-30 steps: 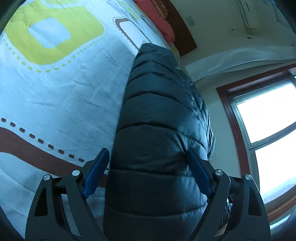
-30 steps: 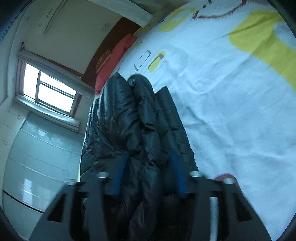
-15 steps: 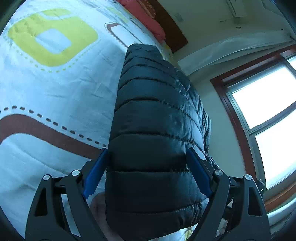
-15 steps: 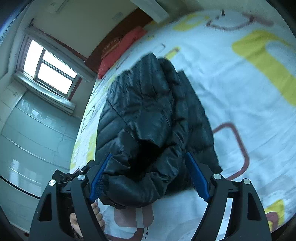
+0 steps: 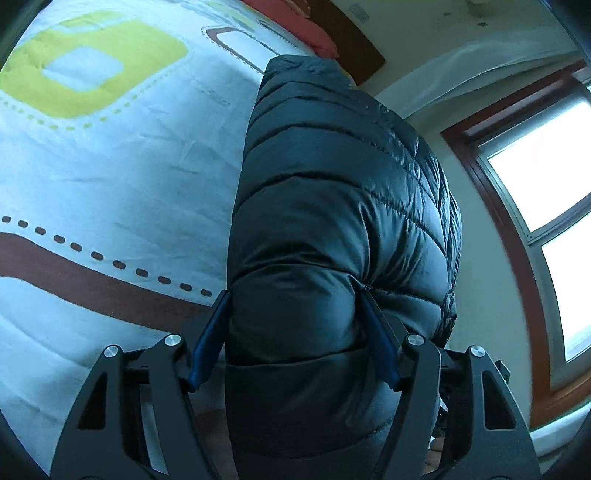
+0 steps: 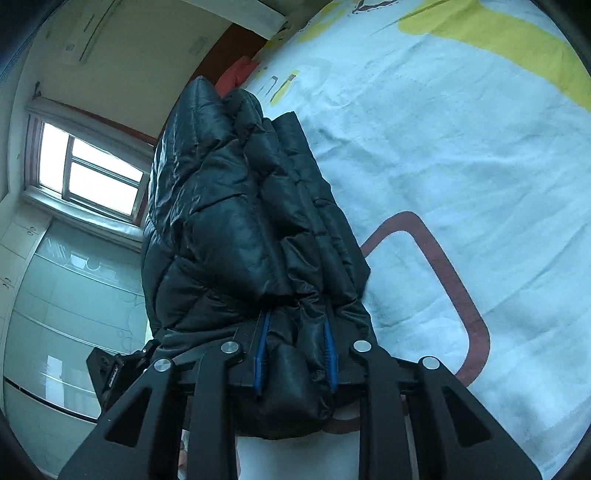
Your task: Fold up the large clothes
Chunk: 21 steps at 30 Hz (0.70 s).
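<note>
A black quilted puffer jacket lies folded in a thick stack on the bed sheet. My left gripper is shut on the near end of the stack, and its blue pads press into the padding on both sides. In the right wrist view the jacket shows as bunched layers. My right gripper is shut on a thick fold at its near edge, with the blue pads sunk in the fabric.
The bed sheet is white with yellow and brown shapes and spreads beside the jacket. A red pillow and a dark headboard are at the far end. A window and a wardrobe stand on the jacket's other side.
Half a second ago both grippers were open around the jacket's end. Now both have closed on it and the padding is squeezed between the pads.
</note>
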Available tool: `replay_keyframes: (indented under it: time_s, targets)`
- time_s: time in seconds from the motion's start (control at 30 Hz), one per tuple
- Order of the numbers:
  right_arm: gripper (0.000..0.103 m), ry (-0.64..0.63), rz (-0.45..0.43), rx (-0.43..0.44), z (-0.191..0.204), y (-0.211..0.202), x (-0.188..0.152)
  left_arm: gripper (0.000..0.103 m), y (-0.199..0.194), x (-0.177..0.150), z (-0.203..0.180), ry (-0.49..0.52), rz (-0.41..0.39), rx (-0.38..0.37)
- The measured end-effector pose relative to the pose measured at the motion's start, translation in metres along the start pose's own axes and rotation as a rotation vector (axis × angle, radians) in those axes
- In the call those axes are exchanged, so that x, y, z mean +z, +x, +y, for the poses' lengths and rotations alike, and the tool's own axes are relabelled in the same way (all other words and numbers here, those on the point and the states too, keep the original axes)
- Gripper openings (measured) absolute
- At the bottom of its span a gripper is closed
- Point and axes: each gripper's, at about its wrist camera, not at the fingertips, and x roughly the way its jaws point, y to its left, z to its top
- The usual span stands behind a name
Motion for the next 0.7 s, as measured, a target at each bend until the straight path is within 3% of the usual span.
replay_keyframes:
  time_s: [0.1, 0.2, 0.23, 0.27, 0.33, 0.47, 0.57, 0.7]
  targets:
    - [0.031, -0.003, 0.01, 0.038, -0.002, -0.007, 0.0, 0.07, -0.007, 0.001, -0.001, 0.0, -0.004, -0.019]
    - [0.053, -0.022, 0.021, 0.013, 0.004, -0.025, -0.001, 0.075, -0.022, 0.002, 0.006, -0.038, 0.002, -0.044]
    - [0.064, -0.044, 0.009, -0.031, 0.01, -0.037, 0.0, 0.076, -0.029, 0.002, 0.007, -0.039, -0.008, -0.045]
    - [0.068, -0.064, -0.006, -0.057, 0.015, -0.045, 0.002, 0.078, -0.038, 0.003, 0.009, -0.039, -0.026, -0.044]
    - [0.069, -0.102, -0.044, -0.077, 0.027, -0.059, 0.011, 0.08, -0.052, 0.013, 0.01, -0.041, -0.073, -0.048]
    - [0.069, -0.145, -0.117, -0.034, 0.057, -0.065, 0.045, 0.084, -0.052, 0.045, 0.005, -0.057, -0.097, -0.06]
    - [0.07, -0.144, -0.148, -0.018, 0.073, -0.04, 0.073, 0.086, -0.032, 0.071, -0.006, -0.089, -0.09, -0.073]
    - [0.07, -0.109, -0.124, -0.039, 0.073, 0.008, 0.097, 0.086, 0.003, 0.092, -0.014, -0.136, -0.064, -0.042]
